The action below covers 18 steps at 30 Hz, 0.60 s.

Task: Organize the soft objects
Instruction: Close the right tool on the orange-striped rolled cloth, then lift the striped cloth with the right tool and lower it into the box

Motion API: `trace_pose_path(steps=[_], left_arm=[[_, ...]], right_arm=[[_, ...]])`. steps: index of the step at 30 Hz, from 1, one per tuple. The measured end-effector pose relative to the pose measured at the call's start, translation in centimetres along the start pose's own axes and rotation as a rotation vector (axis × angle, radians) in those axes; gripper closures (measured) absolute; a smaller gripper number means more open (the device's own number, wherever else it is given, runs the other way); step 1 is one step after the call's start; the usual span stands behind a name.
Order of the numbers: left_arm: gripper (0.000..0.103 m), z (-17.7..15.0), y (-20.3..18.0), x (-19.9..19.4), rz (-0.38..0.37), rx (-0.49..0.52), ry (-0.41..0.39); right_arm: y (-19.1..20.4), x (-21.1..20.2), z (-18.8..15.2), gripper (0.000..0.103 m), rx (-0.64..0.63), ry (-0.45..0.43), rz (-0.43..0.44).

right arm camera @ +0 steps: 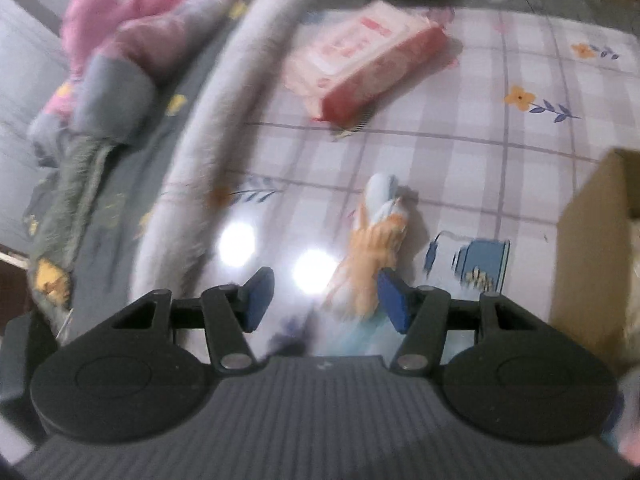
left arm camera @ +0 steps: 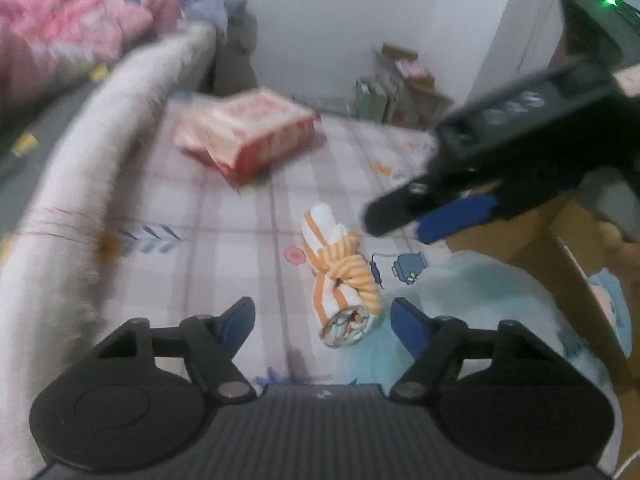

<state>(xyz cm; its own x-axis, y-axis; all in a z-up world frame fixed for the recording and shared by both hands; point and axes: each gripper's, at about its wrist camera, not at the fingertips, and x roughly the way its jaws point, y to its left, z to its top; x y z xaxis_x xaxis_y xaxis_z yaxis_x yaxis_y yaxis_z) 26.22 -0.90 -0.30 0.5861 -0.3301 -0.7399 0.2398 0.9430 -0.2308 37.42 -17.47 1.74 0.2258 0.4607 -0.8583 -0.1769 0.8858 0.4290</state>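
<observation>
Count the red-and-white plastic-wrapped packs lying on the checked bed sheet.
1. The red-and-white plastic-wrapped pack lies on the checked bed sheet beside the white fluffy blanket; others may hide under bedding.

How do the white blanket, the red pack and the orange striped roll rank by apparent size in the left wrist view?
1. white blanket, though it is nearest to the camera
2. red pack
3. orange striped roll; nearer than the pack, so these two are unsure.

walls: plain white [left arm camera: 340, 20] | furniture: bed [left arm camera: 240, 216] under pale checked sheet with flower prints | far corner: stacked boxes [left arm camera: 400, 80] against wall | right edge: cardboard box [right arm camera: 592, 248] beside bed | light: two bright glare spots [right arm camera: 276, 252], frames blurred
</observation>
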Motion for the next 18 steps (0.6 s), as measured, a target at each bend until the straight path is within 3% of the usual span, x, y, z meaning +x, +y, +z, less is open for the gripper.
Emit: trace_pose_path(steps=[7, 13, 18], left_arm=[[0.032, 0.6, 1.1, 5.5, -0.064, -0.069, 0.137], [0.055, 0.7, 1.1, 6.2, -0.077, -0.082, 0.151], [0.058, 1.5, 0.8, 5.4, -0.076, -0.106, 0.14]], right_arm=[[-3.0, 6.0, 2.4, 0.047, 0.07, 0.11, 0.001], [-3.8, 7.3, 2.2, 0.061, 0.09, 0.126, 0.055], [-3.2, 6.1, 2.4, 0.064, 0.081, 0.089, 0.083]])
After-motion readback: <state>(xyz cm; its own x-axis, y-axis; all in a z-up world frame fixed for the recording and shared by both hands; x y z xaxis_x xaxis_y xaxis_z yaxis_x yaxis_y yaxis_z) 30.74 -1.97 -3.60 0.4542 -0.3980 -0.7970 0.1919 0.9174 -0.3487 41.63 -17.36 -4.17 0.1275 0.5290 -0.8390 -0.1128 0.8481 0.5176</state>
